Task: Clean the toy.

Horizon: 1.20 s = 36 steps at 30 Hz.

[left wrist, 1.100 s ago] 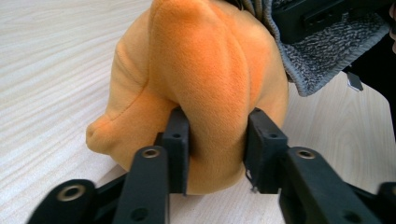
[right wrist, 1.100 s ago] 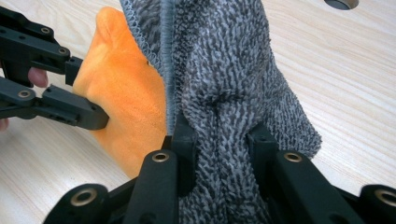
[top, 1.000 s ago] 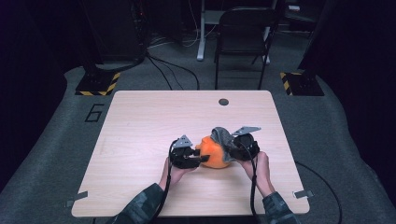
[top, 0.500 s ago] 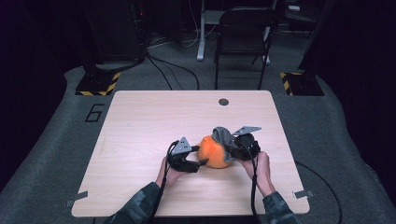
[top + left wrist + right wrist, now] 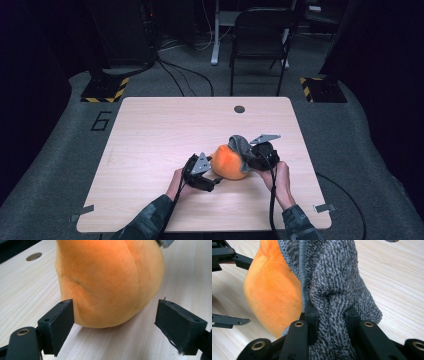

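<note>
An orange plush ball (image 5: 227,162) rests on the wooden table (image 5: 150,135), with a grey knitted cloth (image 5: 239,145) draped over its right side. My left gripper (image 5: 212,177) lies at the plush's left. Its jaws have just been opening. In the left gripper view the plush (image 5: 107,282) bulges between the spread fingers (image 5: 60,322), and neither pad presses on it. My right gripper (image 5: 247,159) is at the plush's right side, shut on the cloth. In the right gripper view the cloth (image 5: 332,277) bunches between the closed jaws of the right gripper (image 5: 330,311), beside the plush (image 5: 272,292).
A small round hole (image 5: 239,109) sits near the table's far edge. A dark chair (image 5: 260,40) stands on the floor beyond the table. Yellow-and-black striped bases (image 5: 105,90) lie at both far corners. Bare tabletop lies to the left and behind the plush.
The left gripper's jaws have spread apart at the plush's left side, and that hand has edged slightly toward the near edge. The right gripper and the cloth have not moved.
</note>
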Motion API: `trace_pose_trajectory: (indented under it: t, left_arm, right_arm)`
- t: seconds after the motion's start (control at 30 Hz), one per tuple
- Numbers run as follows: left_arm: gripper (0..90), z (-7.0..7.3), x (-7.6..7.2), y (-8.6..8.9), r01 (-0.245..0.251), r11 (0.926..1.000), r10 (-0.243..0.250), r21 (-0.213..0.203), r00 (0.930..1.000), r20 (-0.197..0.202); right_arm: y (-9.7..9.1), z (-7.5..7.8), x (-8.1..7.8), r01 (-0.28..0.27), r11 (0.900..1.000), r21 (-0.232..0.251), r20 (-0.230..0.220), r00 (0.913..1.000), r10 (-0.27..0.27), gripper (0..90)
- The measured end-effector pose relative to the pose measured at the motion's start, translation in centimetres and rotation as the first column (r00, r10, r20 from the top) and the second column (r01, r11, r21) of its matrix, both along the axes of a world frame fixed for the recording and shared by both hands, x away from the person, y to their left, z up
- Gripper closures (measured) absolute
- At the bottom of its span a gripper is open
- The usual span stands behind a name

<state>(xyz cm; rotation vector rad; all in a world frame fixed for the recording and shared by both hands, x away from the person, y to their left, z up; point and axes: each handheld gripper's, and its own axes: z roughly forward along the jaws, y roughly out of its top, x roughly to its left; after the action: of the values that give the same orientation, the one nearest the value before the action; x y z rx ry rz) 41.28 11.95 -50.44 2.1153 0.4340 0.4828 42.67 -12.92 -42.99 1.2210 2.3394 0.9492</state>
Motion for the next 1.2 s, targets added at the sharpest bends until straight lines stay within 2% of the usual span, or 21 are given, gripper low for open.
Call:
trace_pose_trajectory:
  t: [0.13,0.37,0.43,0.47,0.57,0.7,0.77,0.9,0.93,1.03,1.13,1.2]
  left_arm:
    - [12.7,-0.5,0.2,-0.3,-0.009,0.9990,0.008,0.044,0.9999,0.015]
    - [10.3,-0.9,0.1,-0.9,-0.009,0.9980,0.006,0.062,0.9993,0.037]
    - [10.3,-1.1,0.1,-1.2,-0.012,0.9959,0.007,0.089,0.9983,0.058]
    - [12.0,-1.2,0.0,-1.3,-0.021,0.9955,0.014,0.093,0.9967,0.080]
    - [18.0,-1.3,0.0,-1.3,-0.036,0.9951,0.026,0.093,0.9943,0.103]
    - [28.9,-1.8,0.0,-1.1,-0.027,0.9957,0.015,0.089,0.9902,0.139]
    - [38.5,-1.9,0.0,-1.0,-0.026,0.9965,0.015,0.079,0.9907,0.135]
    - [58.0,-1.8,-0.2,-1.2,-0.038,0.9952,0.023,0.090,0.9861,0.164]
    - [60.9,-1.8,-0.2,-1.2,-0.042,0.9961,0.030,0.078,0.9878,0.153]
    - [64.9,-1.7,0.0,-1.0,-0.041,0.9966,0.030,0.071,0.9894,0.142]
    - [66.3,-1.8,0.0,-1.0,-0.043,0.9971,0.034,0.063,0.9904,0.134]
    - [67.1,-1.8,0.0,-0.9,-0.043,0.9974,0.035,0.058,0.9910,0.129]
  right_arm:
    - [0.1,0.0,0.0,0.004,1.0000,-0.004,0.000,1.0000,-0.004,71.6]
    - [0.1,-0.1,0.2,0.010,0.9999,0.003,0.000,1.0000,-0.010,71.6]
    - [0.1,-0.1,0.2,0.012,0.9999,0.001,0.000,0.9999,-0.012,71.7]
    - [0.1,-0.1,0.2,0.015,0.9999,0.003,-0.002,0.9999,-0.015,71.6]
    - [0.1,-0.2,0.3,0.013,0.9999,0.004,-0.001,0.9999,-0.013,71.7]
    - [0.1,-0.2,0.3,0.013,0.9999,0.005,0.001,0.9999,-0.013,71.6]
    - [0.2,-0.2,0.3,0.013,0.9999,0.006,0.001,0.9999,-0.013,71.6]
    - [0.1,-0.2,0.3,0.014,0.9997,0.018,0.012,0.9998,-0.014,71.5]
    - [-0.1,-0.1,0.2,0.019,0.9992,0.036,0.022,0.9996,-0.019,71.6]
    - [-1.4,0.6,0.1,0.034,0.9965,0.076,0.051,0.9980,-0.038,71.7]
    - [-3.7,1.1,-0.1,0.099,0.9926,0.071,0.058,0.9930,-0.103,71.6]
    - [-5.7,0.9,0.0,0.161,0.9857,0.050,0.064,0.9844,-0.164,71.5]
